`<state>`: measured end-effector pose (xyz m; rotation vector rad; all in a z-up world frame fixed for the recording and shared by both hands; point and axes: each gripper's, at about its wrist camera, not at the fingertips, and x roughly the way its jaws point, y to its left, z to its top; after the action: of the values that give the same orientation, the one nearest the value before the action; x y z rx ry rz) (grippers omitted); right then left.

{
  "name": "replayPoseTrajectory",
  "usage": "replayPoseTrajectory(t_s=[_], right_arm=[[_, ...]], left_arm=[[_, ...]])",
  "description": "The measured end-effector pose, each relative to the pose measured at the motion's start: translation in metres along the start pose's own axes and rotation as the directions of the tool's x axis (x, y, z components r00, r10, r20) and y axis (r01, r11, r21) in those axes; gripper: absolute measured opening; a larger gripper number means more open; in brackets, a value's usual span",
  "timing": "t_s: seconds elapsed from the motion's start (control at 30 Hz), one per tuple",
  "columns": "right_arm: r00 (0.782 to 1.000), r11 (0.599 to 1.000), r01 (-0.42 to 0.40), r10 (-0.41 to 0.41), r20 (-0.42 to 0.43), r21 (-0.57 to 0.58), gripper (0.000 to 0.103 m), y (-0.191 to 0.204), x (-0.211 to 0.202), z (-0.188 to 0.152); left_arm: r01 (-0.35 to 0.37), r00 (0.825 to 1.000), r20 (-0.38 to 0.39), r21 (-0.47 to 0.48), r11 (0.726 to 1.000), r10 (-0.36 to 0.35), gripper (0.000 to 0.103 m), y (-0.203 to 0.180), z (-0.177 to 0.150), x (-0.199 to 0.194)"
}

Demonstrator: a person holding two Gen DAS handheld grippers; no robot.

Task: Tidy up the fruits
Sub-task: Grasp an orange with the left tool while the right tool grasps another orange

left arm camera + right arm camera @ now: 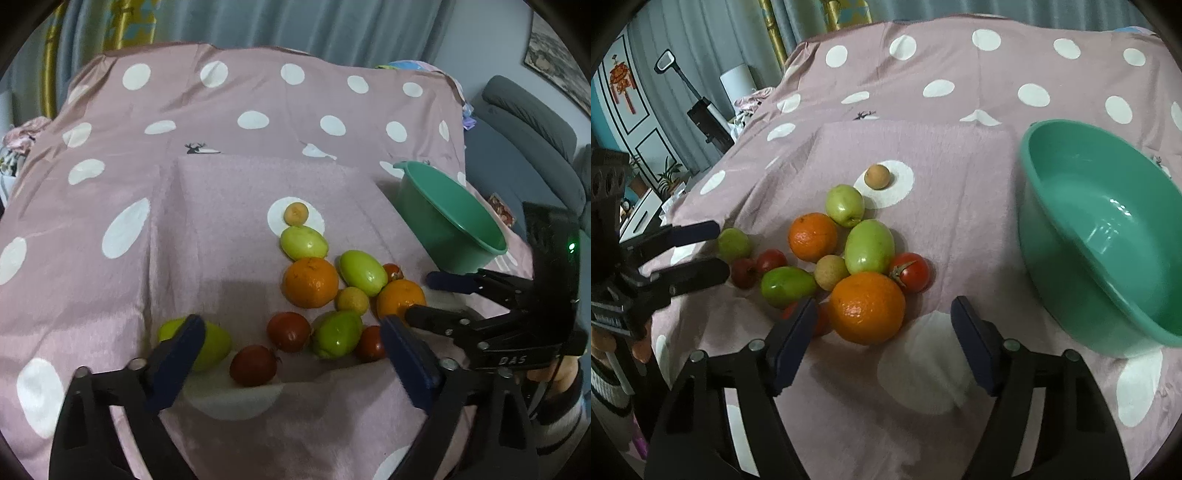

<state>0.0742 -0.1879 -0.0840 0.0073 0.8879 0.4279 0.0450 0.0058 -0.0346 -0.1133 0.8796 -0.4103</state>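
**Now both grippers spread over the fruit pile**

Right now my left gripper [291, 352] hangs spread above the near end of the pile, pads pressing on nothing. Its left blue pad [177, 354] overlaps a smooth yellow-green oval fruit [214, 345]; whether it touches, I cannot quite tell from this angle. Between the fingers lie a dark red round tomato [253, 365] and a second one [289, 331] beside a glossy green lumpy fruit [337, 333].

My right gripper [882, 325] is also unclenched, its jaws either side of a big bright orange with dimpled skin [866, 307], not squeezing it. Just behind that orange sit a long pale-green oval fruit [870, 246], a ripe red tomato with a green stem [911, 272] and a small tan rough-skinned ball [832, 272]. Farther back are a second orange [812, 237], a round light-green fruit [845, 205] and, apart on a white dot, a small brownish-orange fruit [877, 177].

All of it rests on the pink cloth with white polka dots [960, 85]. An empty teal plastic basin [1108, 236] stands to the right, apart from the fruit.
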Motion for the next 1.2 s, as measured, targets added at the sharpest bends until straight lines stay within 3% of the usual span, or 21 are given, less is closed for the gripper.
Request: replayPoseTrajectory(t_s=[0.27,0.4,0.6,0.67,0.97,1.2], right_arm=[[0.999,0.999,-0.005,0.004,-0.043,-0.038,0.067,0.004,0.013,0.009],[0.997,0.998,-0.016,0.011,-0.073,-0.068,0.059,0.006,0.021,0.010],[0.996,0.996,-0.029,0.022,-0.089,-0.079,0.054,0.008,0.028,0.010],[0.995,0.996,-0.037,0.029,-0.094,-0.085,0.052,0.009,0.029,0.011],[0.994,0.993,-0.039,0.028,-0.105,-0.112,0.049,0.012,0.033,0.011],[0.994,0.993,-0.037,0.025,-0.103,-0.114,0.049,0.012,0.032,0.011]], left_arm=[[0.004,0.999,-0.032,0.050,0.999,-0.003,0.089,-0.003,0.018,0.017],[0.002,0.997,-0.075,0.097,0.995,0.006,0.088,-0.015,0.024,0.033],[-0.032,0.991,-0.126,0.103,0.994,0.045,0.079,-0.020,0.030,0.055],[-0.043,0.988,-0.142,0.101,0.994,0.057,0.067,-0.019,0.031,0.061],[-0.030,0.982,-0.181,0.100,0.995,0.048,0.050,-0.020,0.030,0.078],[-0.030,0.983,-0.175,0.108,0.994,0.049,0.045,-0.021,0.029,0.082]])
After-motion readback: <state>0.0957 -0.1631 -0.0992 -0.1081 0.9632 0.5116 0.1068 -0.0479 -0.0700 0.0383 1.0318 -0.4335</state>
